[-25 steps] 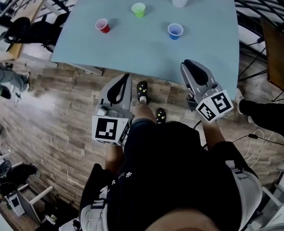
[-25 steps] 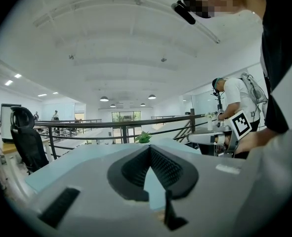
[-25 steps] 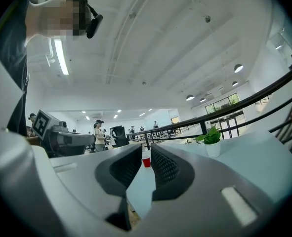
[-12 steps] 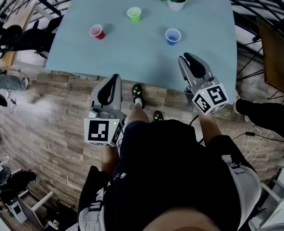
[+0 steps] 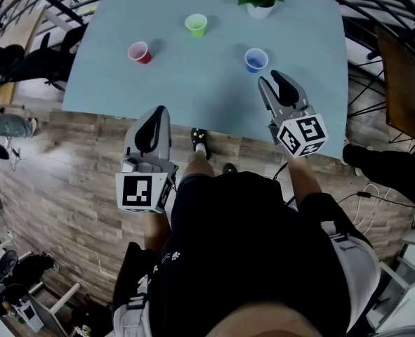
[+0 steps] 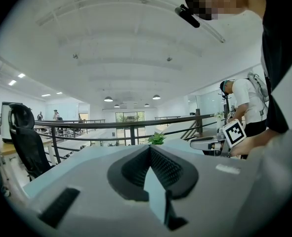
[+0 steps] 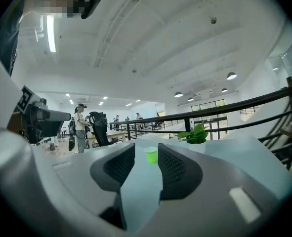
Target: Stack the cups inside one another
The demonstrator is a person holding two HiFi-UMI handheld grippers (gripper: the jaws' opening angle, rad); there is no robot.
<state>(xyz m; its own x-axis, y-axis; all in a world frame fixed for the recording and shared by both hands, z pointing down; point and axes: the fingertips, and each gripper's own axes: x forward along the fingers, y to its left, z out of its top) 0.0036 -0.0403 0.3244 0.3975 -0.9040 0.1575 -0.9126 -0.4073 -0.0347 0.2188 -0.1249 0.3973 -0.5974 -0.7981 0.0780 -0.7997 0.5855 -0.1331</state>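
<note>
The blue cup [image 5: 255,60] stands upright on the desk [image 5: 193,83], just ahead of the right tool [image 5: 276,79] and slightly to its left, so I judge that hand the nearer. The tool's jaws are opening with nothing gripped, and its own view frames the far green cup [image 5: 196,24] in the gap. The red cup [image 5: 138,52] stands well apart to the left, ahead of the left tool [image 5: 154,114], which is clenched on nothing, short of the desk edge.
</note>
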